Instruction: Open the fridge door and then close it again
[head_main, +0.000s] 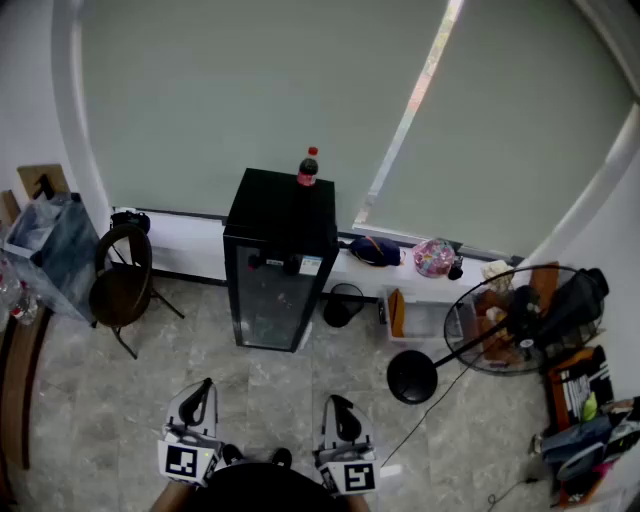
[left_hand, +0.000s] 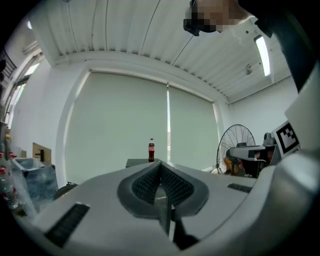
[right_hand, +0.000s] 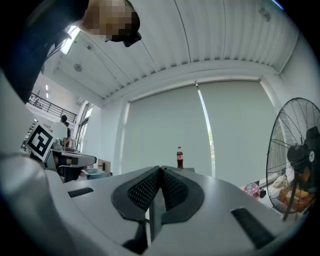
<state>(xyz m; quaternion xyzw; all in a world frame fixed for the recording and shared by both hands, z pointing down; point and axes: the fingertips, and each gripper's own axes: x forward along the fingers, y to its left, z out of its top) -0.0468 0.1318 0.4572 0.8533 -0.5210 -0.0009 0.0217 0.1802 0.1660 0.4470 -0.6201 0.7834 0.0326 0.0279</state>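
**A:** Logging position. Where is the fridge sitting?

**B:** The fridge (head_main: 275, 260) is standing on the floor (head_main: 120, 400) against the wall under the drawn blind (head_main: 250, 100). A red-capped bottle (head_main: 308, 168) is resting on its top. Its glass door (head_main: 266, 300) is facing the person and appears shut, flush with the cabinet. In the head view a chair (head_main: 122, 280) is sitting to its left and a fan (head_main: 500, 322) is standing well off to its right.

**A:** Grippers?

**B:** The left gripper (head_main: 203, 388) and the right gripper (head_main: 338, 405) are both hanging low, close to the person. They are pointing level toward the fridge and are well apart from it. The left fingers (left_hand: 145, 184) are pressing together with nothing between them. The right fingers (right_hand: 142, 187) are likewise closed and empty.

**A:** Which step, then?

**B:** I am judging it as the very start. The approach is in hand and the opening is not yet begun. Nothing is touching the door.

**A:** What is the next move calling for?

**B:** It is calling for walking in to close the gap, then bringing one gripper to the door's handle or free edge. I am not making out the hinge side, and the dark fittings (head_main: 275, 263) along the door's top are too small to read. The fingers are probably needing to part to take a handle, or hooking the edge while closed. A gentle pull seems wise, since the bottle on top could wobble.
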